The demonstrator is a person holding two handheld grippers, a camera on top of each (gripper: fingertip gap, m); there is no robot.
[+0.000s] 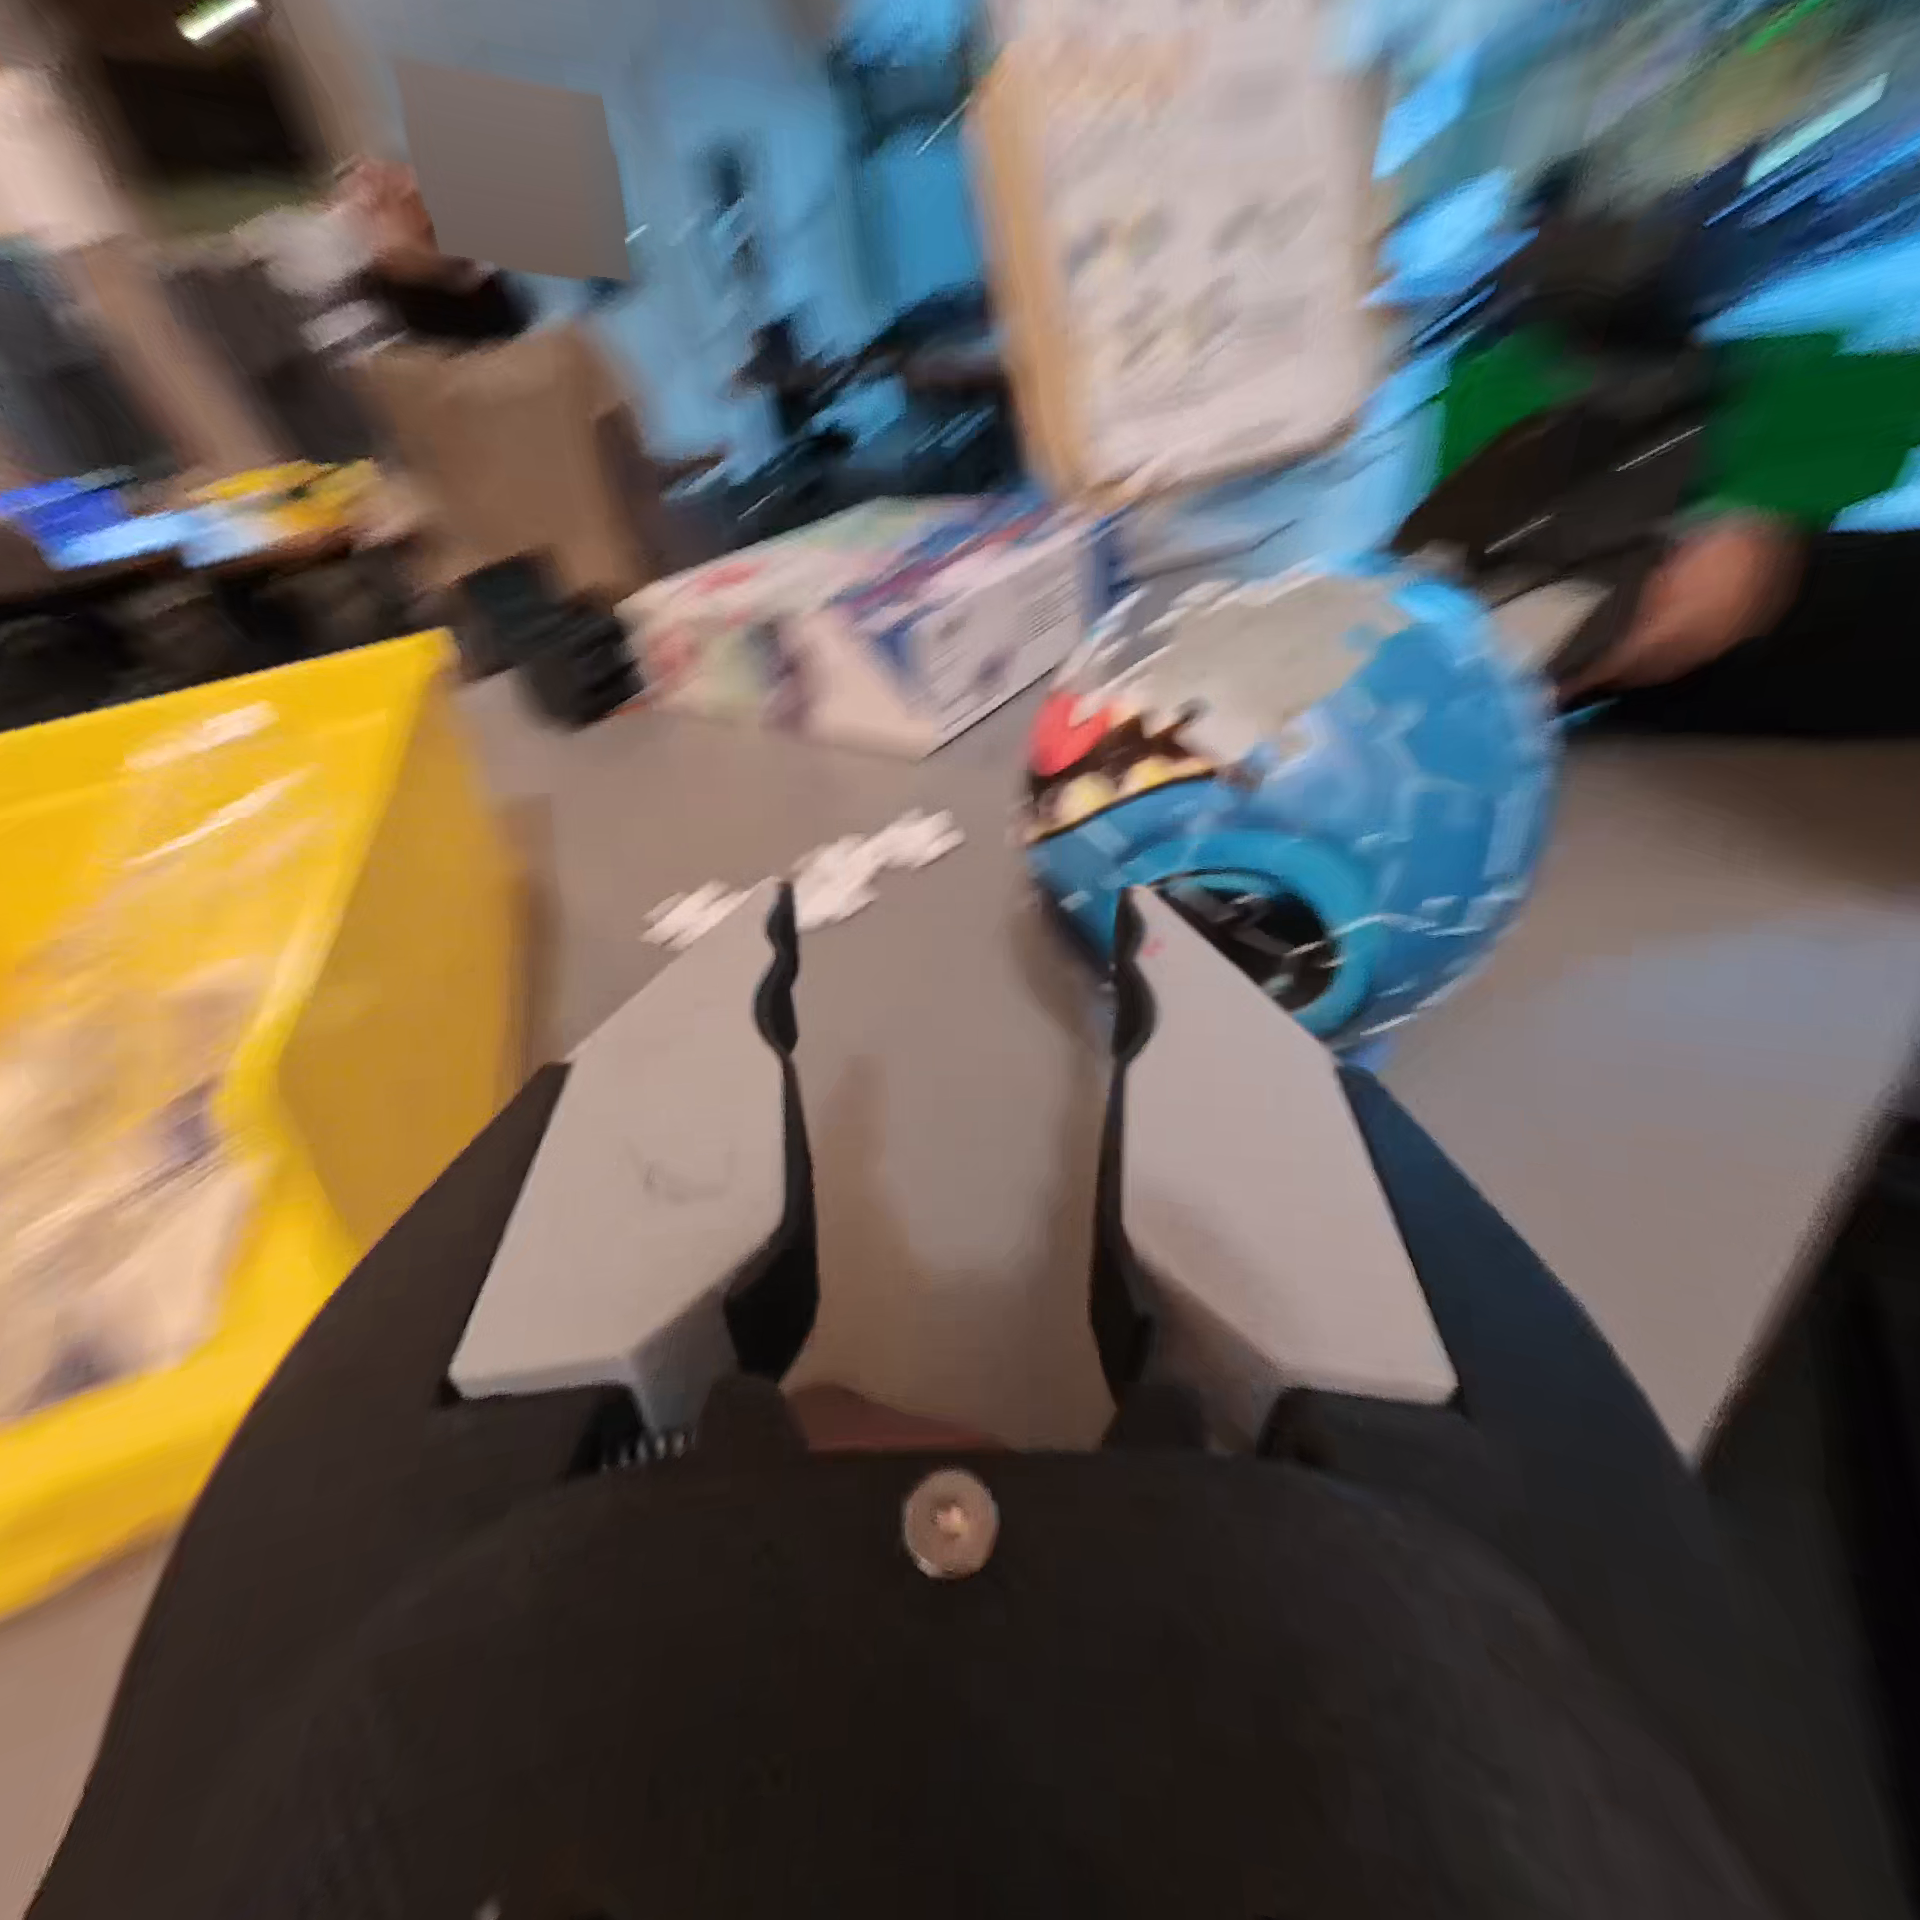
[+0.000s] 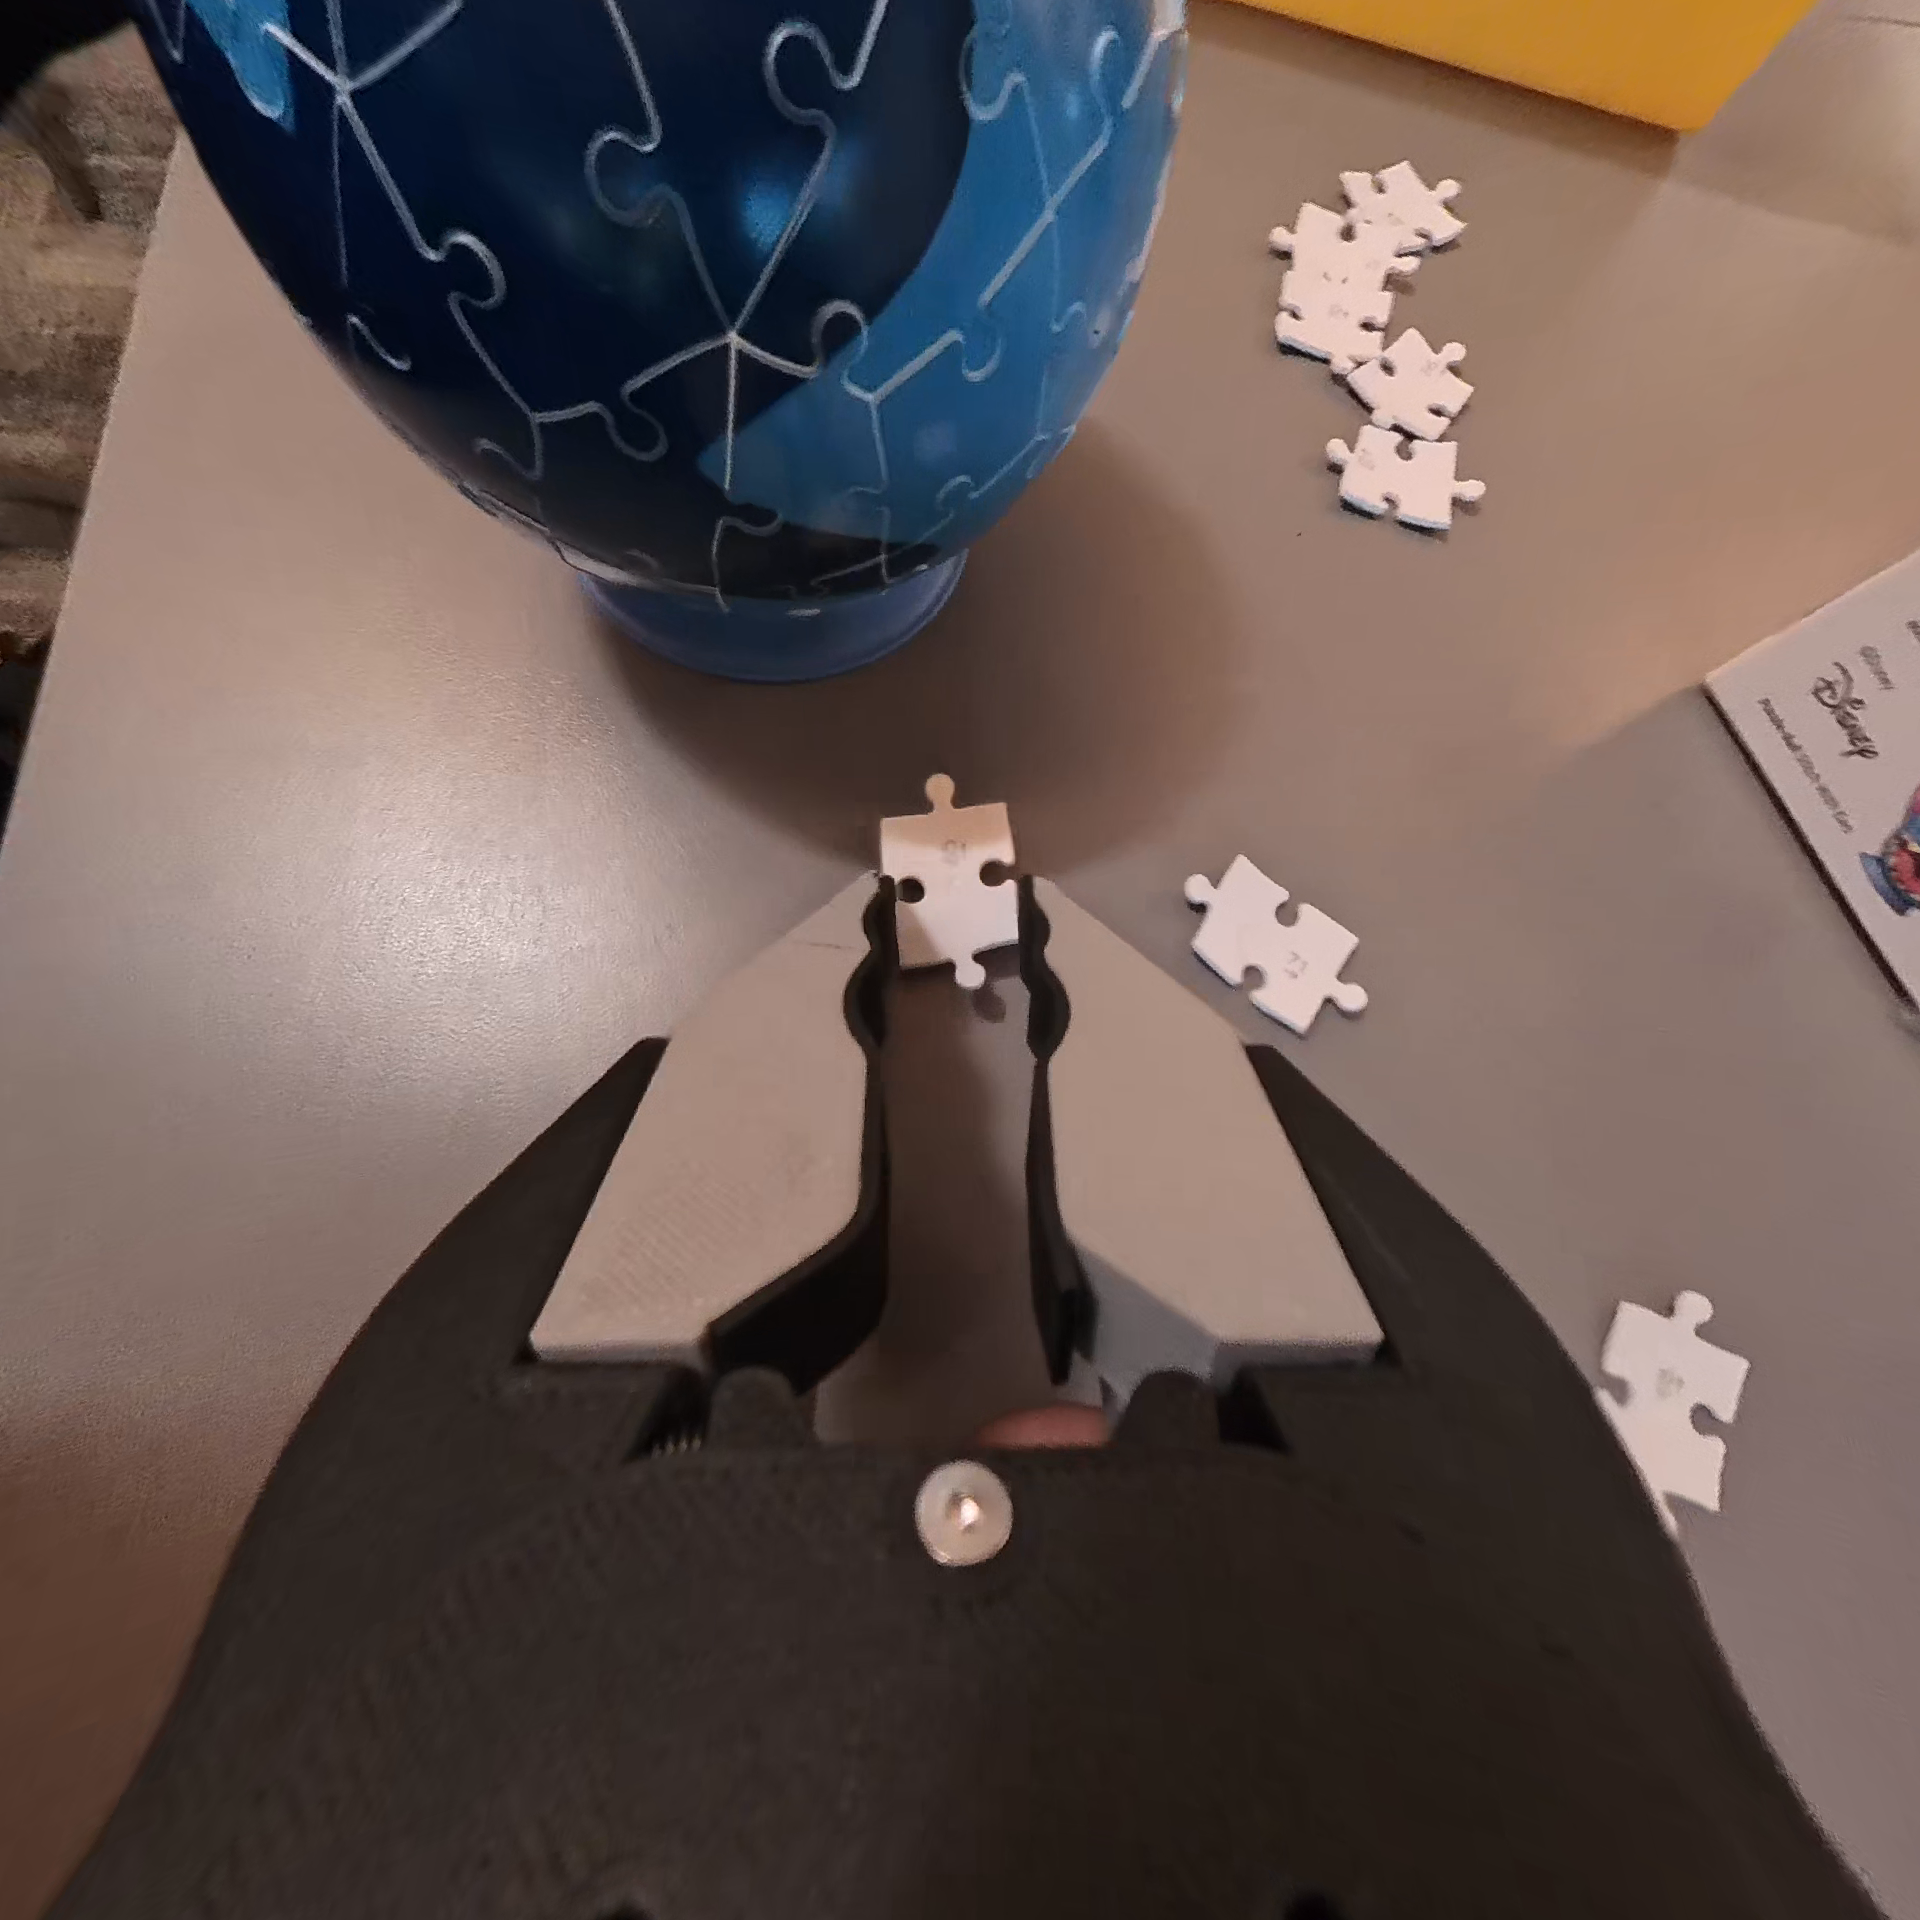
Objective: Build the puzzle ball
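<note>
The right gripper (image 2: 951, 914) sits low over the grey bench (image 2: 364, 883). Its jaws are narrow, with one white puzzle piece (image 2: 951, 878) between the tips. The piece lies blank side up in the middle of the frame. The tips are right at its edges, but I cannot tell if they squeeze it.

The puzzle ball (image 2: 665, 301) fills the upper left of the right wrist view. It is dark and light blue, and it stands on a round blue stand (image 2: 774, 634) just above the piece. Another white piece (image 2: 1273, 945) lies just to the right of the jaws. A small pile of white pieces (image 2: 1371, 312) lies at the upper right, and one more piece (image 2: 1673, 1392) lies at the lower right edge. A printed sheet (image 2: 1839, 769) pokes in from the right edge.

The left wrist view is very blurry. The left gripper (image 1: 951, 935) has its jaws wide apart with nothing between them. The ball (image 1: 1351, 810) shows to the right of the middle, with a red and brown picture on one side. A yellow bin (image 1: 208, 1039) fills the left side. Some white pieces (image 1: 831, 883) lie just past the left jaw tip. A person's hand (image 1: 1704, 613) shows at the right, behind the ball.
</note>
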